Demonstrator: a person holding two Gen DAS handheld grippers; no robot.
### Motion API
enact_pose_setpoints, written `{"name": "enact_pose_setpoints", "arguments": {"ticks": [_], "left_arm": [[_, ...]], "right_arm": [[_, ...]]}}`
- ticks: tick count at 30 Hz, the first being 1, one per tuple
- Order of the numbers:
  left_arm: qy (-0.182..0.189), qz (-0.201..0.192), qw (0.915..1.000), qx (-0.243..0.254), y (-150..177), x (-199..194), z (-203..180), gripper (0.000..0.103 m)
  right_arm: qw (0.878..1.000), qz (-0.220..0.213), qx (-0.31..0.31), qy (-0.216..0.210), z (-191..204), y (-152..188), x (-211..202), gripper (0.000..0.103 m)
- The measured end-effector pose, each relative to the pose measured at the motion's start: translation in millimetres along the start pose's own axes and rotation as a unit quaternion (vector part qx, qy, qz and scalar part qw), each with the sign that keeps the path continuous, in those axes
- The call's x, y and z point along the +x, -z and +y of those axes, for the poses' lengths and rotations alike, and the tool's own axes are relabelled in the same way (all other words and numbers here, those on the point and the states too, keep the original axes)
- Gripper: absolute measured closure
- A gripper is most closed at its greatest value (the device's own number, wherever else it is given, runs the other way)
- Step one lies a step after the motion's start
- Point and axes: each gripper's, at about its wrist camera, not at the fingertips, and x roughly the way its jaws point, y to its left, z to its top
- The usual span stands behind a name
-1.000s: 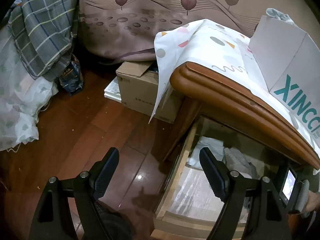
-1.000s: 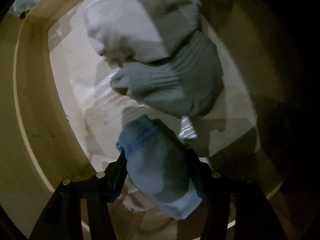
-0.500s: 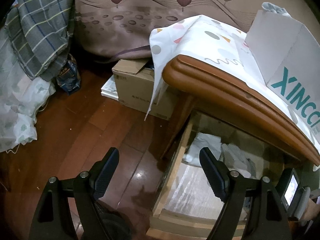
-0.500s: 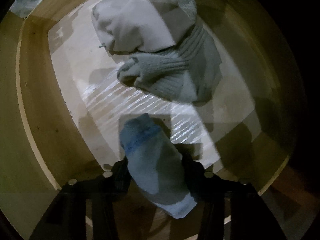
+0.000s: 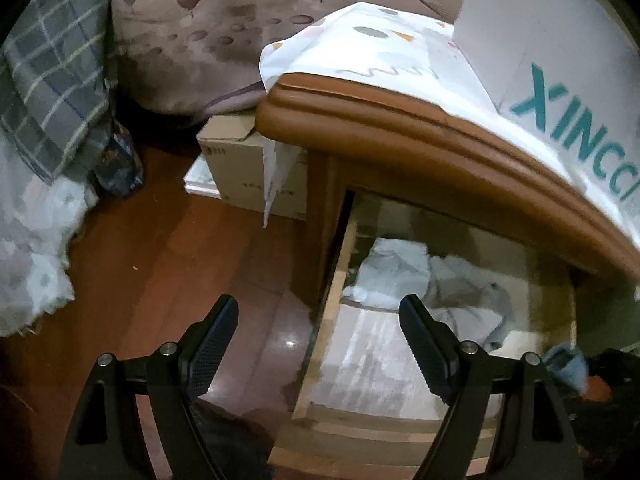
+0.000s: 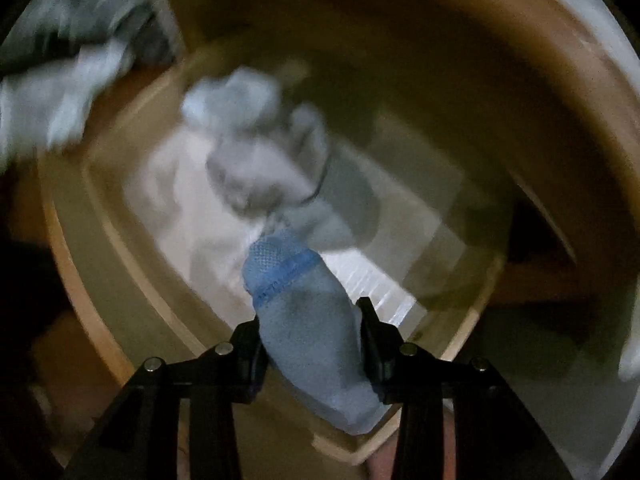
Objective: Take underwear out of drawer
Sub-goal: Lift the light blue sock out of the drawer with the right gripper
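My right gripper [image 6: 310,320] is shut on a light blue sock-like garment [image 6: 308,320] with a darker blue band, held above the open wooden drawer [image 6: 80,240]. The same blue piece [image 5: 568,364] shows at the drawer's right edge in the left wrist view. Grey and white clothes [image 6: 264,160] lie in the drawer, also seen in the left wrist view [image 5: 420,276]. My left gripper [image 5: 316,336] is open and empty, held over the drawer's left wall [image 5: 332,300] and the floor. The right wrist view is blurred.
The drawer sits under a brown nightstand top [image 5: 400,128] covered by a patterned cloth [image 5: 380,48] and a white XINCC box [image 5: 560,60]. A cardboard box [image 5: 240,168], a plaid cloth [image 5: 48,80] and bedding [image 5: 32,248] lie around the wooden floor [image 5: 160,260].
My right gripper has lifted the blue garment up and back from the drawer bottom. My left gripper has shifted, so the drawer now shows further left and more fully in its view.
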Motion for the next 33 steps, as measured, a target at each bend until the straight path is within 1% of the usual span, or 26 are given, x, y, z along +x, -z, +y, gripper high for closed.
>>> {"name": "enact_pose_setpoints", "arguments": {"ticks": [2, 3, 5, 8, 9, 11, 13, 15, 16, 17, 19, 22, 25, 26, 28, 29, 31, 33], "left_arm": [[-0.001, 0.002, 1.0, 0.007, 1.2, 1.1, -3.7, 0.023], [0.004, 0.003, 1.0, 0.006, 1.5, 1.6, -4.9, 0.023], [0.014, 0.01, 0.9999, 0.002, 1.2, 4.1, -6.5, 0.023], [0.011, 0.015, 0.9998, 0.005, 2.0, 8.5, -11.9, 0.023], [0.009, 0.018, 0.9998, 0.008, 2.6, 11.1, -14.9, 0.023], [0.012, 0.029, 0.9995, 0.011, 5.3, 15.7, -19.8, 0.023], [0.022, 0.04, 0.9988, 0.016, 9.5, 19.3, -26.2, 0.023], [0.036, 0.053, 0.9977, 0.02, 13.0, 23.2, -33.6, 0.022], [0.052, 0.063, 0.9964, 0.021, 15.5, 25.8, -38.7, 0.018], [0.058, 0.066, 0.9959, 0.019, 17.5, 27.0, -42.3, 0.017], [0.061, 0.071, 0.9955, 0.013, 22.5, 30.4, -50.2, 0.017], [0.056, 0.095, 0.9937, 0.019, 26.7, 38.8, -60.3, 0.017], [0.047, 0.11, 0.9927, 0.017, 26.7, 47.0, -74.0, 0.017], [0.049, 0.114, 0.9923, 0.007, 26.6, 47.9, -76.5, 0.017], [0.069, 0.129, 0.9889, -0.03, 25.7, 51.8, -80.2, 0.017], [0.083, 0.138, 0.985, -0.062, 25.9, 54.6, -80.5, 0.017], [0.103, 0.153, 0.9752, -0.122, 28.0, 61.0, -80.2, 0.017], [0.112, 0.168, 0.962, -0.184, 31.4, 70.5, -79.5, 0.017]], "right_arm": [[0.997, -0.025, 0.072, 0.006, -1.0, 5.8, -13.3, 0.063], [0.996, -0.032, 0.089, 0.007, -10.0, -5.0, -14.7, 0.063], [0.989, -0.054, 0.135, 0.023, -15.3, 3.0, -23.0, 0.063], [0.98, -0.085, 0.174, 0.046, -28.3, 13.2, -21.7, 0.063], [0.977, -0.093, 0.183, 0.051, -27.6, 15.5, -12.0, 0.063], [0.973, -0.11, 0.193, 0.066, -36.4, 13.9, -9.9, 0.063], [0.967, -0.126, 0.199, 0.096, -43.2, 18.9, -13.9, 0.063], [0.962, -0.131, 0.22, 0.099, -49.4, 24.4, -16.5, 0.063], [0.959, -0.131, 0.229, 0.103, -52.4, 27.4, -17.1, 0.063], [0.957, -0.13, 0.236, 0.109, -55.2, 29.6, -17.2, 0.063], [0.954, -0.13, 0.251, 0.105, -60.5, 31.3, -14.1, 0.063], [0.95, -0.125, 0.274, 0.082, -71.9, 33.9, -11.4, 0.063], [0.946, -0.135, 0.288, 0.067, -79.2, 33.6, -15.1, 0.063], [0.945, -0.14, 0.29, 0.065, -80.3, 33.0, -18.0, 0.063], [0.943, -0.148, 0.293, 0.063, -81.7, 32.3, -22.5, 0.063], [0.942, -0.15, 0.294, 0.059, -82.9, 32.1, -23.9, 0.063], [0.94, -0.153, 0.302, 0.05, -86.8, 32.8, -27.0, 0.063], [0.939, -0.154, 0.306, 0.044, -90.8, 34.3, -31.7, 0.063]]}}
